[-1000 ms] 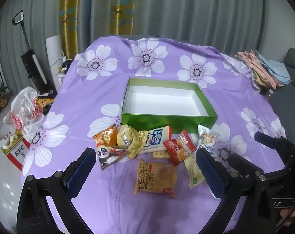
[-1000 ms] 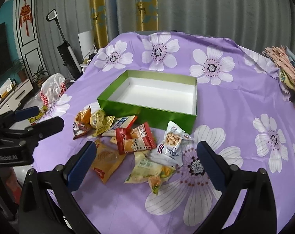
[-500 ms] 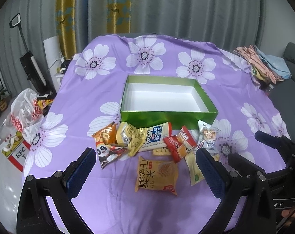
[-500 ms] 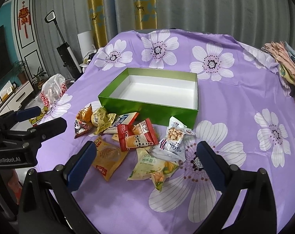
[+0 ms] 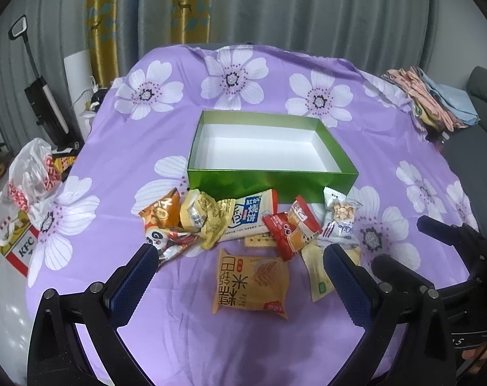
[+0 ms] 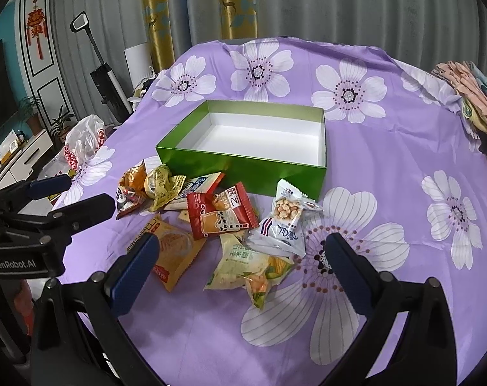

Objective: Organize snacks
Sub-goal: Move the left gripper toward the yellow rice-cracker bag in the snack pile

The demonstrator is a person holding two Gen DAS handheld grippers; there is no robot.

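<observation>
An empty green box [image 5: 269,181] with a white inside stands mid-table; it also shows in the right wrist view [image 6: 243,169]. Several snack packets lie in a heap in front of it: an orange rice-cracker packet [image 5: 251,284], a red packet [image 5: 291,230] [image 6: 219,214], a white peanut packet [image 5: 339,220] [image 6: 283,218], a yellow-green packet [image 6: 248,262], a panda packet [image 5: 164,239]. My left gripper [image 5: 238,259] is open and empty, just short of the orange packet. My right gripper [image 6: 240,246] is open and empty, just short of the yellow-green packet.
A purple flowered cloth [image 5: 404,160] covers the table. Folded clothes [image 5: 436,103] lie at the far right edge. A plastic bag and a KFC box [image 5: 21,244] stand on the floor at left. Each gripper shows in the other's view [image 6: 50,212] [image 5: 436,257].
Both grippers have moved a little forward and lower, closer to the snack heap. Nothing on the table has moved.
</observation>
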